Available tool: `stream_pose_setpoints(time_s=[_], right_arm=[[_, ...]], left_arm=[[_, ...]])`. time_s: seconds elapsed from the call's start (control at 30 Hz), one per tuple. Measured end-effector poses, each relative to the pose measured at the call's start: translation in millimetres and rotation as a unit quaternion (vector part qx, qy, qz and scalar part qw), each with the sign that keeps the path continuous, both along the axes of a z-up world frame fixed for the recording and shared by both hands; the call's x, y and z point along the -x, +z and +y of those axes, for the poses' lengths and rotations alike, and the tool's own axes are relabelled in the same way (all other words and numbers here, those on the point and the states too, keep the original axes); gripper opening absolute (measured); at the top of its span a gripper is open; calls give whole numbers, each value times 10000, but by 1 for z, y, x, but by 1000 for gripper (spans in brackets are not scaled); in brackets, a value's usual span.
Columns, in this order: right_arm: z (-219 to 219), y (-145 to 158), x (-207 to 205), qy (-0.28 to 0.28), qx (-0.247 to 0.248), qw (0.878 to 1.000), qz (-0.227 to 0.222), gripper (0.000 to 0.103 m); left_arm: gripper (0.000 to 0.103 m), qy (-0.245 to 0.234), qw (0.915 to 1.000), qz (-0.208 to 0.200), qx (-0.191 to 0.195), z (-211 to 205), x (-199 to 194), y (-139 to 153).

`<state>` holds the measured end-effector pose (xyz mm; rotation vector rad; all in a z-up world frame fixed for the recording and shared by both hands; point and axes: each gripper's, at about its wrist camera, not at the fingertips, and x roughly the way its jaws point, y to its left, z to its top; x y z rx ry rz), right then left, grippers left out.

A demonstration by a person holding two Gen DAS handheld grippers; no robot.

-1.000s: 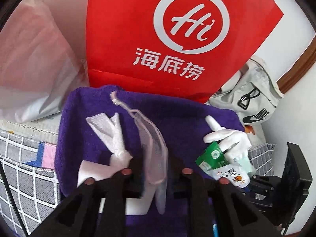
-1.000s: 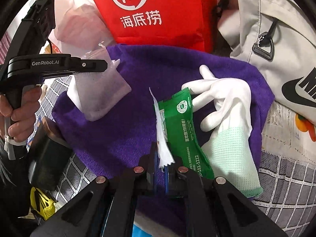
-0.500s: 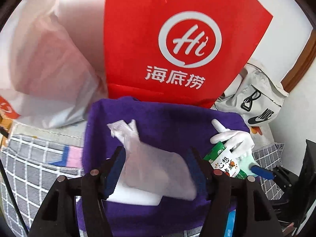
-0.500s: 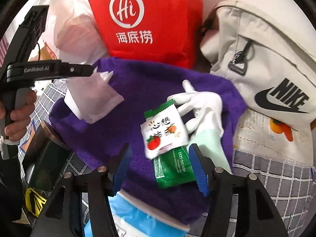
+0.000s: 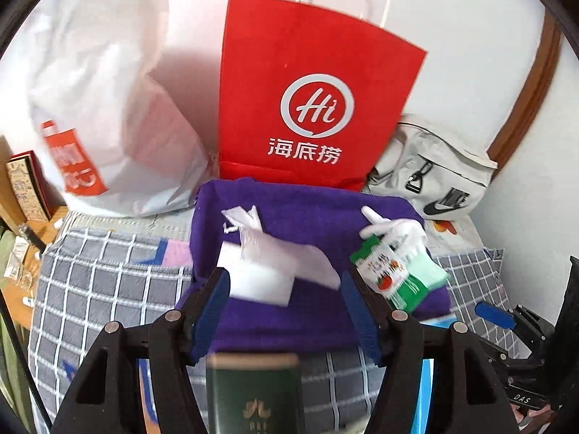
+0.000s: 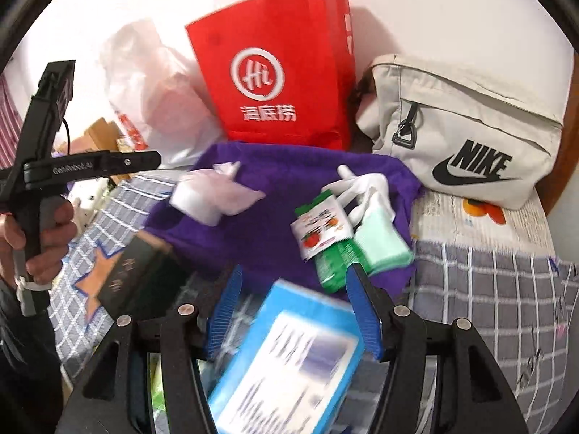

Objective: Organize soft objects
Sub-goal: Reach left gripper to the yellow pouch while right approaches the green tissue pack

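Note:
A purple towel (image 5: 307, 213) (image 6: 260, 231) lies on the checked bed cover. On its left lie a pale mesh pouch (image 5: 289, 253) (image 6: 224, 191) and a white sponge (image 5: 253, 282). On its right lie a white and green glove (image 5: 405, 235) (image 6: 376, 217), a white tomato sachet (image 5: 380, 267) (image 6: 322, 228) and a green packet (image 6: 333, 267). My left gripper (image 5: 286, 300) is open and empty, just short of the towel's near edge. My right gripper (image 6: 293, 307) is open and empty above a blue packet (image 6: 289, 361).
A red paper bag (image 5: 311, 101) (image 6: 275, 72) stands behind the towel, a white plastic bag (image 5: 108, 108) to its left, a beige Nike bag (image 6: 466, 130) to its right. A dark green box (image 5: 253, 394) (image 6: 134, 275) lies near the left gripper. The checked cover (image 6: 488, 289) spreads around.
Both grippers have opened, let go of the mesh pouch and the sachet, and pulled back from the towel. The pouch and sachet now lie on the towel.

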<state>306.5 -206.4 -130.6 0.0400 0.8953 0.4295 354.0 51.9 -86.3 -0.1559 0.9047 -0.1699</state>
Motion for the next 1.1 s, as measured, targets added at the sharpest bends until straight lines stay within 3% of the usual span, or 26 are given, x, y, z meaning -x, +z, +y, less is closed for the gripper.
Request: stream_pose_setpoints(time_s=[0.37,0.63,0.9,1.1], right_arm=[[17,5,85,102,-271,9996,60,60],[34,-15,134,300,-298,9989,200,60],[75,-41,154,471,488,9977,80,60],[86,-57,156,145,552,9984,-13,64]], left_arm=[[62,233,9996,-50,-147,11,88,2],[62,412,9991,116,-45,27,141,-23],[62,647,9976,237,-74,42,180,-52],[62,659,9970,366,151,54,190,-70]])
